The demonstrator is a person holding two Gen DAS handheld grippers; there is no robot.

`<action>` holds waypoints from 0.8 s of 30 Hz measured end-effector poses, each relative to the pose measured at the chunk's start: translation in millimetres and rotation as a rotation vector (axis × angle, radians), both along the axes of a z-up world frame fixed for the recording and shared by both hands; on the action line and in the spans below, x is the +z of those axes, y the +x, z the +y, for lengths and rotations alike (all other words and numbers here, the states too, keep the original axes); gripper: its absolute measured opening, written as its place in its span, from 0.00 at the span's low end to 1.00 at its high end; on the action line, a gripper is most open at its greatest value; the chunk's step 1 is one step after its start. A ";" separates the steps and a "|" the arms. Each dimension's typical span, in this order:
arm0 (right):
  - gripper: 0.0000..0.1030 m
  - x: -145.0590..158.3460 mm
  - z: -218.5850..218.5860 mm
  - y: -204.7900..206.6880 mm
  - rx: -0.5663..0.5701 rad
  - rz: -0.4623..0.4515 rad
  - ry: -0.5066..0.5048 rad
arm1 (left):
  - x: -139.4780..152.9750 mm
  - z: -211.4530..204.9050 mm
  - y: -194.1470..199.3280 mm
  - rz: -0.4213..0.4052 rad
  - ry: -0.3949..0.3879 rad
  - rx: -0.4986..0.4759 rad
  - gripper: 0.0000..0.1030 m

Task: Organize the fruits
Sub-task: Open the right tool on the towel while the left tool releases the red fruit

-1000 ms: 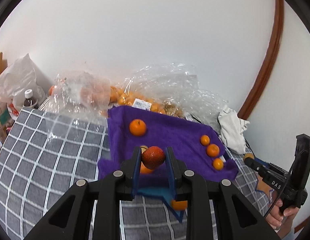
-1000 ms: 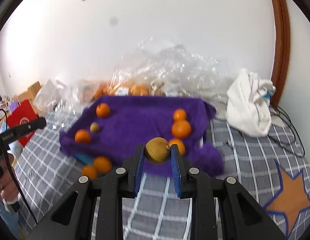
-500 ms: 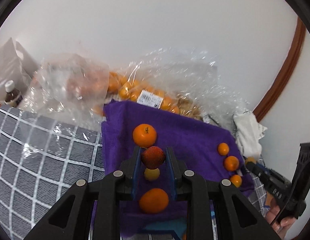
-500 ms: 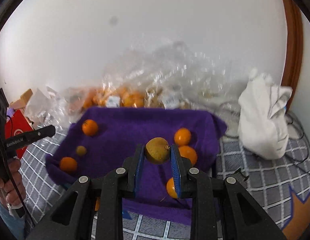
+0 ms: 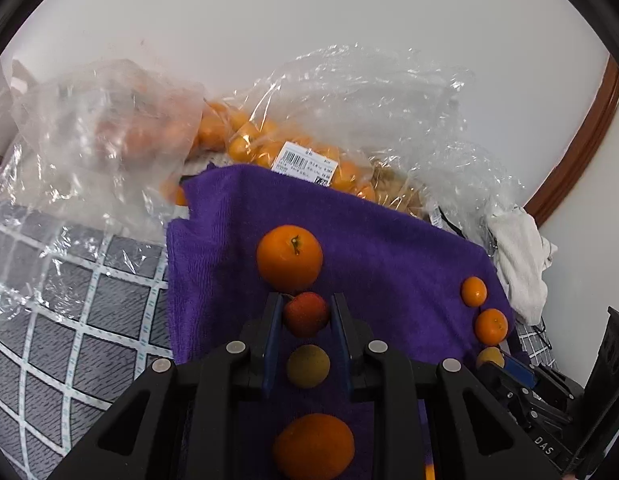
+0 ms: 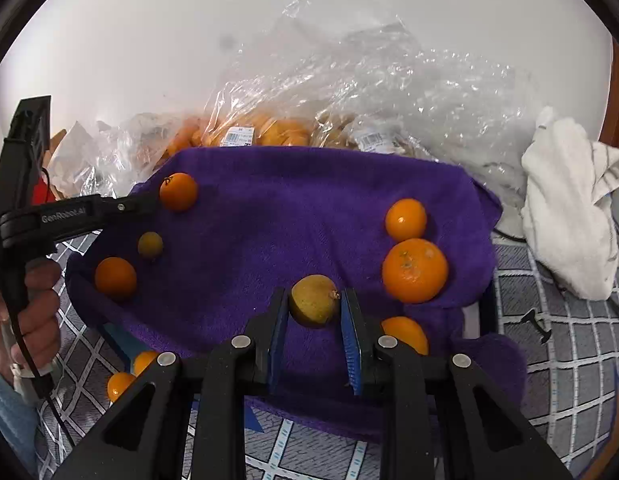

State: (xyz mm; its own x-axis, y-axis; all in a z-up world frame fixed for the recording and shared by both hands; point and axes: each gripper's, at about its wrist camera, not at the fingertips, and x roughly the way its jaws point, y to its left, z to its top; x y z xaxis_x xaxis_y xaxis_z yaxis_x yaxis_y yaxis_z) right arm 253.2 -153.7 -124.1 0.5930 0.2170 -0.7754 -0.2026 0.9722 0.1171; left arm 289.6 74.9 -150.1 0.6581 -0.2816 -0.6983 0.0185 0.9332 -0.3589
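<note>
Over purple towel (image 5: 389,248) | left gripper (image 5: 305,312) pinching red fruit (image 5: 306,314) | right gripper (image 6: 315,300) pinching yellow-green fruit (image 6: 314,300) — seen right-wrist only

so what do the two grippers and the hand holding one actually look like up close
Both the left gripper and right gripper are matte black with blue finger pads and silver screws. White "GenRobot.AI" lettering marks the left's side; "DAS" marks the right's. A bare hand grips a black handle, with a black cable trailing.
</note>
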 end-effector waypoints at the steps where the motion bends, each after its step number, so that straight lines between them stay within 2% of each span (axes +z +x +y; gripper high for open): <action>1: 0.25 -0.6 -0.5 -0.3 -0.001 0.000 0.005 | -2.3 0.0 1.7 0.010 0.010 0.004 0.22; 6: 0.25 -9.3 0.2 2.7 -0.002 0.019 0.021 | -3.7 -2.1 2.2 -0.007 0.052 0.012 0.22; 12: 0.27 -17.9 5.3 5.7 0.003 0.039 -0.005 | -4.3 -9.7 2.4 -0.027 0.117 0.004 0.22; 16: 0.30 -10.3 -0.1 2.5 -0.003 0.012 0.007 | -2.8 -6.9 0.8 -0.052 0.103 -0.003 0.23; 18: 0.37 -2.7 -5.8 -1.1 -0.012 -0.020 0.027 | 0.2 -3.6 -1.2 -0.064 0.082 0.004 0.30; 20: 0.40 6.1 -12.2 -4.7 -0.024 -0.048 0.043 | 3.8 -0.7 -3.6 -0.074 0.061 0.006 0.32; 24: 0.40 26.1 -27.0 -10.9 -0.079 -0.100 0.055 | 16.1 3.5 -12.3 -0.092 0.063 0.024 0.32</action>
State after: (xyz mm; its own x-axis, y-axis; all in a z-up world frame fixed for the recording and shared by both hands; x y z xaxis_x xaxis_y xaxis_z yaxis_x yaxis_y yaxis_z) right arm 242.4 -180.7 -98.0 0.6836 0.2072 -0.6998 -0.1387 0.9783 0.1542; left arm 277.3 78.5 -134.0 0.7266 -0.2222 -0.6501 0.0259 0.9544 -0.2973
